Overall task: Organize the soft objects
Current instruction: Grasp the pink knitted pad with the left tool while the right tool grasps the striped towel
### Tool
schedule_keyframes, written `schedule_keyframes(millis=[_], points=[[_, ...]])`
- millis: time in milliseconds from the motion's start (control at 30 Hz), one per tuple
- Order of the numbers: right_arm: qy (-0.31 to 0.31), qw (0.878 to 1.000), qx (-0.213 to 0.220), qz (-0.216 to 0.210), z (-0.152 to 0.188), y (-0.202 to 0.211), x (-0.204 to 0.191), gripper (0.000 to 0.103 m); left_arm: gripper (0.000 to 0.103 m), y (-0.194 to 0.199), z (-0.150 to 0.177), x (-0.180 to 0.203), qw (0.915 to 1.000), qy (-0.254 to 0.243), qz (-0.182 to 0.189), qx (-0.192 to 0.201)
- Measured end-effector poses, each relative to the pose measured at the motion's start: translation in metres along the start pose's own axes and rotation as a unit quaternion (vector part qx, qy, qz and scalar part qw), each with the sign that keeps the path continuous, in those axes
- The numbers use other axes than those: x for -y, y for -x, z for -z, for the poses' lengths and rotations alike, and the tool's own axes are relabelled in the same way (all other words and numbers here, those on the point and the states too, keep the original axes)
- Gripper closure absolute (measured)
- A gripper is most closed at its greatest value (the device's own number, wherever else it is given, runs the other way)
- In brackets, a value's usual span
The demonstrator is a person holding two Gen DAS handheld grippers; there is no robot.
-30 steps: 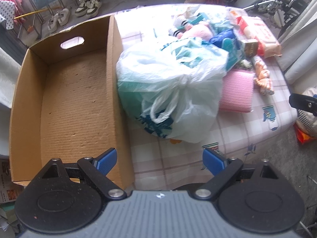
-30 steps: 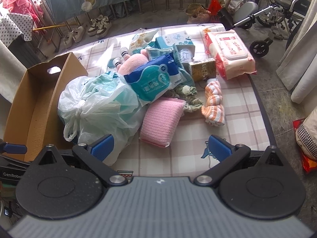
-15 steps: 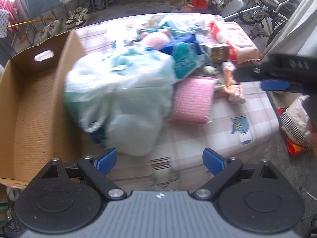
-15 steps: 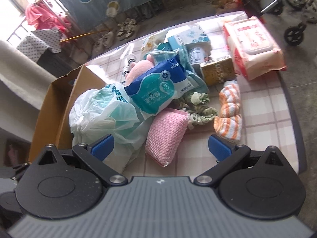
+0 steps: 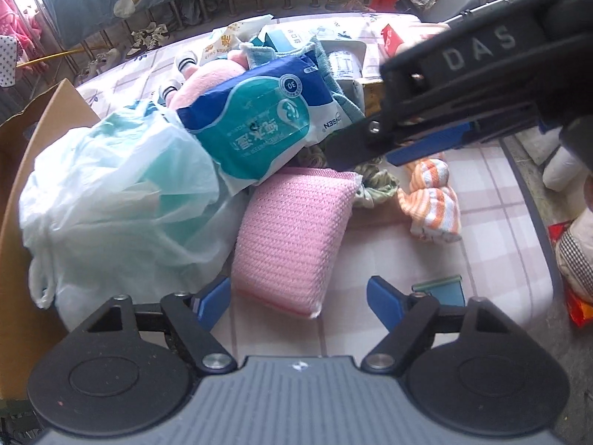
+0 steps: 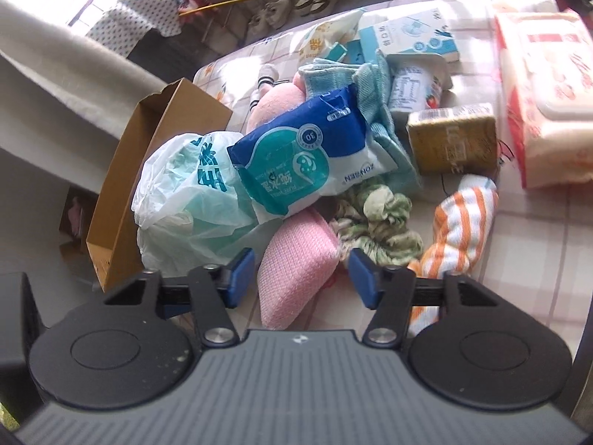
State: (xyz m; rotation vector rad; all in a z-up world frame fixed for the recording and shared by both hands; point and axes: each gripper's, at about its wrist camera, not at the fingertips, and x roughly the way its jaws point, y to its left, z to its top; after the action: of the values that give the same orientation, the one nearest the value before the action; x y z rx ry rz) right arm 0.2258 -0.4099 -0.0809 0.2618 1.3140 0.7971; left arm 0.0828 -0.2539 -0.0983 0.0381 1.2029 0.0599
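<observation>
right tool (image 6: 302, 278) advanced, straddling pink cushion (image 6: 296, 270), unclenched | left tool (image 5: 298, 306) released, hovering

Knitted pink cushion (image 5: 296, 237), glossy plastic bag (image 5: 122, 200)

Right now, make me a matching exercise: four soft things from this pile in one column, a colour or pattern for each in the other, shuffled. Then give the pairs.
Things:
1. knitted cushion
2. rolled towel
3. scrunchie
4. wipes pack

Looks:
A. orange and white stripes
B. blue and teal
C. pink
D. green and cream

Pairs: 1-C, 2-A, 3-D, 4-B
</observation>
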Motion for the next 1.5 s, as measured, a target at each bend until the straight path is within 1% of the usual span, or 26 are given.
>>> schedule_keyframes(millis=[67, 133, 233, 300, 333, 367, 467, 633, 700, 733, 767, 833, 867, 900, 933, 1000, 1033, 1100, 1233, 1267, 1333, 1367, 1400, 1500], points=[[0.017, 1.000, -0.006, -0.006, -0.009, -0.010, 0.001, 0.055, 0.035, -0.011, -0.003, 0.002, 0.9999, 0.007, -0.003, -0.006], [0.031, 0.999, -0.014, -0.011, -0.017, -0.023, 0.002, 0.058, 0.043, -0.021, -0.005, 0.004, 0.9996, 0.018, 0.001, -0.020], [0.040, 0.998, -0.036, -0.013, -0.023, -0.044, 0.004, 0.064, 0.049, -0.030, -0.002, 0.002, 0.9978, 0.050, 0.024, -0.035], [0.043, 0.997, -0.058, -0.011, -0.023, -0.056, 0.004, 0.074, 0.048, -0.032, 0.001, 0.002, 0.9959, 0.069, 0.038, -0.043], [0.043, 0.997, -0.068, -0.011, -0.021, -0.061, 0.004, 0.074, 0.046, -0.031, 0.003, 0.003, 0.9956, 0.074, 0.039, -0.043], [0.046, 0.996, -0.073, -0.007, -0.017, -0.063, 0.003, 0.074, 0.043, -0.030, 0.006, 0.005, 0.9953, 0.076, 0.043, -0.042], [0.055, 0.995, -0.087, -0.003, -0.010, -0.064, 0.001, 0.074, 0.041, -0.027, 0.016, 0.010, 0.9937, 0.085, 0.058, -0.043], [0.051, 0.991, -0.123, 0.008, 0.003, -0.063, 0.006, 0.074, 0.041, -0.017, 0.030, 0.020, 0.9892, 0.098, 0.091, -0.059], [0.059, 0.989, -0.133, 0.013, 0.008, -0.060, 0.004, 0.072, 0.041, -0.010, 0.030, 0.020, 0.9894, 0.094, 0.092, -0.060], [0.064, 0.989, -0.132, 0.015, 0.009, -0.056, 0.003, 0.072, 0.038, -0.005, 0.029, 0.020, 0.9907, 0.090, 0.087, -0.053], [0.065, 0.990, -0.126, 0.015, 0.009, -0.049, 0.002, 0.072, 0.029, 0.000, 0.027, 0.020, 0.9926, 0.083, 0.078, -0.043], [0.052, 0.993, -0.103, 0.013, 0.006, -0.029, 0.005, 0.068, 0.016, 0.004, 0.021, 0.018, 0.9958, 0.069, 0.057, -0.021], [0.042, 0.995, -0.089, 0.016, 0.004, -0.019, 0.009, 0.058, 0.015, 0.004, 0.018, 0.017, 0.9968, 0.061, 0.051, -0.013], [0.031, 0.997, -0.073, 0.025, 0.002, -0.008, 0.013, 0.046, 0.014, 0.001, 0.015, 0.016, 0.9974, 0.053, 0.048, -0.012], [0.021, 0.997, -0.055, 0.039, 0.000, 0.002, 0.018, 0.040, 0.014, -0.003, 0.009, 0.013, 0.9976, 0.048, 0.047, -0.017], [0.000, 0.997, -0.024, 0.070, -0.004, 0.018, 0.033, 0.019, 0.014, -0.017, -0.001, 0.011, 0.9975, 0.040, 0.049, -0.032], [-0.013, 0.996, -0.015, 0.087, -0.008, 0.020, 0.041, 0.017, 0.014, -0.025, -0.003, 0.011, 0.9975, 0.038, 0.047, -0.038], [-0.041, 0.993, -0.017, 0.111, -0.009, 0.016, 0.060, 0.017, 0.014, -0.036, -0.005, 0.007, 0.9972, 0.038, 0.042, -0.048], [-0.075, 0.989, -0.030, 0.126, -0.008, -0.008, 0.082, 0.017, 0.014, -0.051, -0.004, 0.006, 0.9955, 0.042, 0.056, -0.063], [-0.078, 0.988, -0.032, 0.127, -0.007, -0.015, 0.085, 0.017, 0.015, -0.053, -0.003, 0.005, 0.9950, 0.045, 0.060, -0.066], [-0.081, 0.987, -0.040, 0.131, -0.007, -0.027, 0.087, 0.022, 0.018, -0.057, -0.002, 0.005, 0.9941, 0.050, 0.064, -0.072], [-0.082, 0.987, -0.044, 0.132, -0.006, -0.033, 0.087, 0.037, 0.018, -0.058, -0.001, 0.004, 0.9937, 0.054, 0.065, -0.074], [-0.080, 0.987, -0.044, 0.129, -0.006, -0.037, 0.087, 0.057, 0.018, -0.058, -0.001, 0.003, 0.9931, 0.061, 0.067, -0.075], [-0.079, 0.988, -0.043, 0.123, -0.004, -0.036, 0.087, 0.061, 0.019, -0.058, 0.000, 0.000, 0.9906, 0.083, 0.073, -0.081]])
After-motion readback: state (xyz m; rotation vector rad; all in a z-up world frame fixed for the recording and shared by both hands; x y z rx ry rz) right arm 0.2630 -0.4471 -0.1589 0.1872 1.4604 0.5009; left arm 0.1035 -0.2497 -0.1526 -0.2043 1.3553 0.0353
